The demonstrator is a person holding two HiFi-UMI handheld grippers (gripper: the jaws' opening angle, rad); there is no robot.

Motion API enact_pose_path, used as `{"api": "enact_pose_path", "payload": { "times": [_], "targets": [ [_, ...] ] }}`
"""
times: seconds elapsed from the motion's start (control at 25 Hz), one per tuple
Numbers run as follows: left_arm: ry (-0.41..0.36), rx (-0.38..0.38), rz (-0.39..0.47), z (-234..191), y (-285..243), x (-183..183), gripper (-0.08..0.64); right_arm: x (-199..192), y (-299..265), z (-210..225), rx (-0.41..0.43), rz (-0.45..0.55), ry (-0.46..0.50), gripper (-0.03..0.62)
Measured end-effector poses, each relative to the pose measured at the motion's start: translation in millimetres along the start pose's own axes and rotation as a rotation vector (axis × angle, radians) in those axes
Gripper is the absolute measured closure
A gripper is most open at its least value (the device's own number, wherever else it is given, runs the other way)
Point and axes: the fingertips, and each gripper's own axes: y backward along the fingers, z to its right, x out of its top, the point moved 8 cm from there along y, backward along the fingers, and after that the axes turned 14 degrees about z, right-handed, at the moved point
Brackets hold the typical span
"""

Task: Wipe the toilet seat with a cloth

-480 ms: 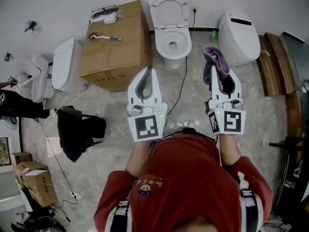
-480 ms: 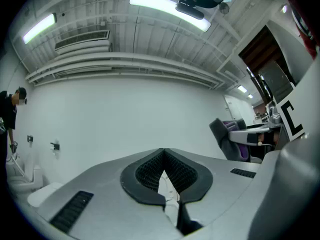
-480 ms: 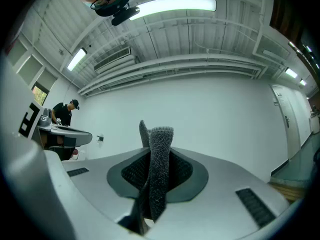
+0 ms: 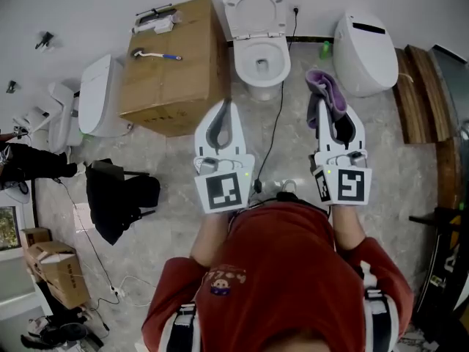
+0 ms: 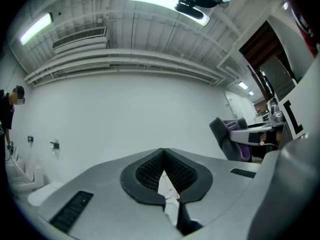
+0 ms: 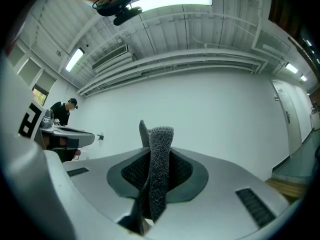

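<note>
A white toilet (image 4: pixel 256 46) with its lid raised stands against the far wall, its seat (image 4: pixel 261 56) facing me. My right gripper (image 4: pixel 331 107) is shut on a purple and grey cloth (image 4: pixel 325 94), which droops over its tips, to the right of the bowl. In the right gripper view the cloth (image 6: pixel 158 164) stands pinched between the jaws. My left gripper (image 4: pixel 223 107) is shut with nothing in it, held level just left of the bowl and short of it. Its jaws meet at the tip in the left gripper view (image 5: pixel 164 151).
A large cardboard box (image 4: pixel 176 68) with a toilet brush (image 4: pixel 155 54) on top stands left of the toilet. Another white toilet (image 4: pixel 364 44) sits to the right, one more (image 4: pixel 99 97) at the left. A black cable (image 4: pixel 275 134) runs across the floor between my grippers. A black bag (image 4: pixel 117 196) lies left.
The view has shifted slightly, so the toilet sits a little higher in the picture. Both grippers keep their places and their states.
</note>
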Motion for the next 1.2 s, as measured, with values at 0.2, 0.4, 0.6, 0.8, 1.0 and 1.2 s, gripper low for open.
{"api": "enact_pose_path", "payload": {
  "times": [0.2, 0.4, 0.6, 0.8, 1.0, 1.2],
  "targets": [
    [-0.001, 0.006, -0.020, 13.8, -15.0, -10.9, 0.546, -16.1, -4.0, 24.1, -0.022, -0.031, -0.034, 0.535],
    [-0.004, 0.013, -0.037, 39.2, -36.6, -21.9, 0.546, -31.6, -3.0, 57.6, -0.022, -0.041, -0.068, 0.535],
    [-0.026, 0.035, -0.058, 71.7, -56.8, -28.5, 0.546, -43.4, -3.8, 100.4, -0.009, -0.049, -0.080, 0.535],
    [-0.045, 0.045, -0.059, 91.8, -72.7, -31.4, 0.546, -54.9, -9.1, 127.1, 0.008, -0.060, -0.097, 0.535],
    [-0.045, 0.051, -0.057, 92.9, -91.0, -35.8, 0.546, -62.7, -25.5, 136.7, 0.003, -0.049, -0.103, 0.535],
    [-0.031, 0.048, -0.050, 87.0, -108.7, -47.9, 0.546, -73.2, -40.4, 140.3, -0.005, -0.048, -0.096, 0.535]
  ]
}}
